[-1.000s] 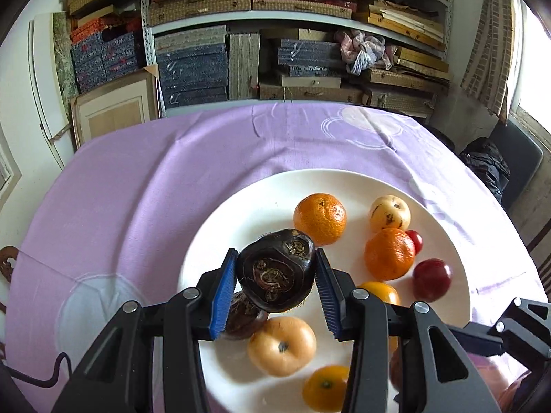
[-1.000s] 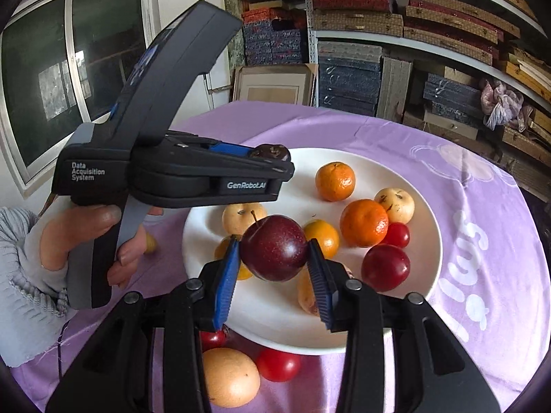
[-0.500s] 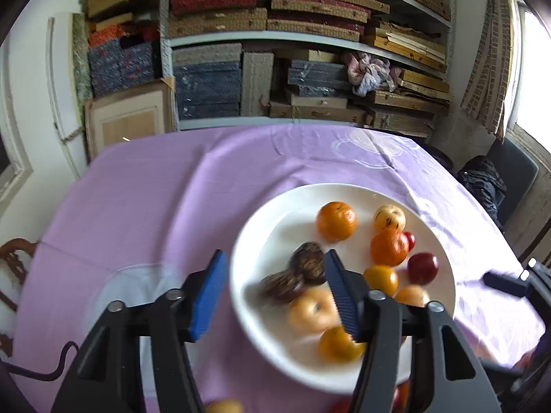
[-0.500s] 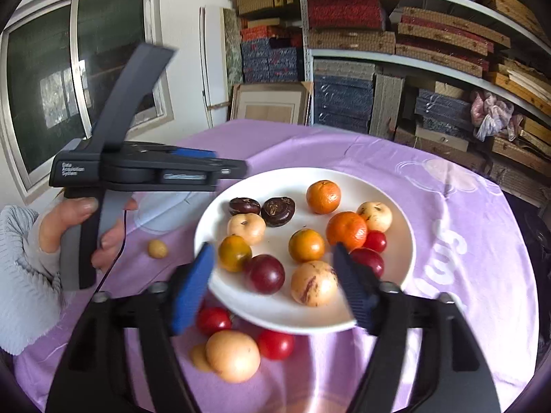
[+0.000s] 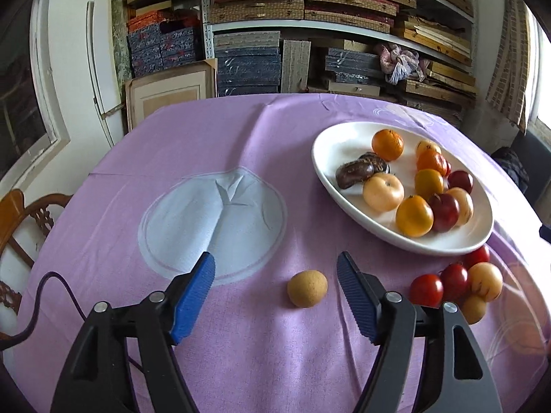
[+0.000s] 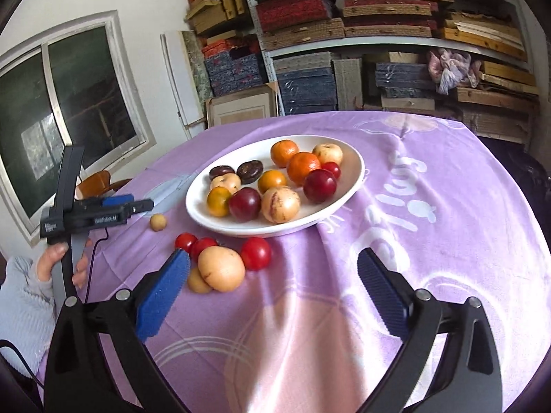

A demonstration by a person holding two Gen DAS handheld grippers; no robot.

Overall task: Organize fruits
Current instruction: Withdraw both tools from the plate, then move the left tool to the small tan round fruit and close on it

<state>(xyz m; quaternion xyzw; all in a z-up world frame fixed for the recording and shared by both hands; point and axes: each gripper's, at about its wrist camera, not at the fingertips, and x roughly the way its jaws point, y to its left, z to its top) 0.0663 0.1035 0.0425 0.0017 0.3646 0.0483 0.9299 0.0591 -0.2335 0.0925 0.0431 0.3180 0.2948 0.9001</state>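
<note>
A white plate (image 5: 339, 203) (image 6: 349, 167) on the purple cloth holds several fruits: oranges, pale apples, two dark brown fruits (image 5: 358, 172) (image 6: 249, 171) and a dark red plum (image 6: 245, 203) (image 5: 446, 208). My left gripper (image 5: 275, 268) (image 6: 144, 205) hovers left of the plate, its jaws opening. A small tan fruit (image 5: 307, 288) (image 6: 158, 222) lies on the cloth between its fingers, untouched. My right gripper (image 6: 273, 261) hangs in front of the plate, jaws opening with nothing between them. Loose red tomatoes (image 6: 255, 253) (image 5: 426, 289) and a pale yellow fruit (image 6: 221, 268) lie beside its left finger.
The round table's purple cloth (image 5: 241, 158) has a pale printed circle (image 5: 213, 220) left of the plate. Shelves of stacked boxes (image 5: 310, 17) stand behind. A wooden chair (image 5: 20, 213) sits at the left edge. A person's hand (image 6: 55, 258) holds the left gripper.
Both grippers have let go and opened. The dark brown fruit and the red plum now lie on the plate. Both grippers drew back; the left one swung left over the cloth.
</note>
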